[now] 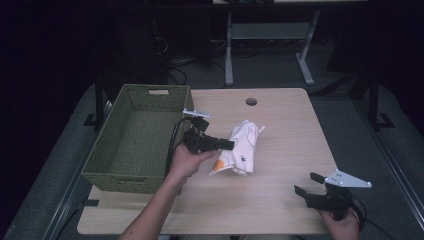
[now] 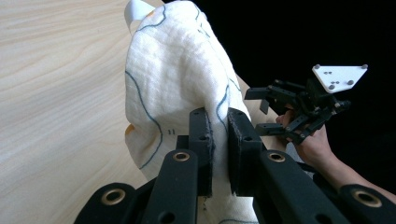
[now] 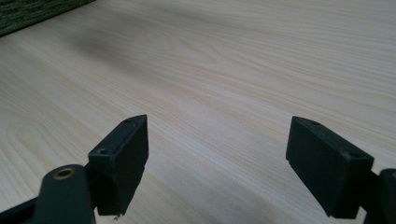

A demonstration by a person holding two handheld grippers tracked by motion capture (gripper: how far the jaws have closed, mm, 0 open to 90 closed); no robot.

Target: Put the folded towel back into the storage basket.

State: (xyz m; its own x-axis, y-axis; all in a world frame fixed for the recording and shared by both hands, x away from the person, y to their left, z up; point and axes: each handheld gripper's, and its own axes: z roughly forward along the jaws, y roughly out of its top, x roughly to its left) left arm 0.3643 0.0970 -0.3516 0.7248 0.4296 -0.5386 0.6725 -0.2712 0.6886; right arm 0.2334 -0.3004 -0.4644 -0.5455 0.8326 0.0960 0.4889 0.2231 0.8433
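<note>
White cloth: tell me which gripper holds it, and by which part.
The left gripper pinches a raised fold of the white cloth. The right gripper is open, holding nothing.

My left gripper (image 2: 218, 140): matte black, two flat rectangular jaw blocks on linked bars, brass-coloured pivot bushings at the joints, small screws in the block faces. Black cable (image 1: 172, 142) loops from its rear; grey three-cornered plate (image 1: 196, 113) on top. My right gripper (image 1: 309, 184): same black build, its triangular plate (image 1: 348, 179) pale with dark screw heads, black cable trailing. My forearms are bare, no sleeves in view.
</note>
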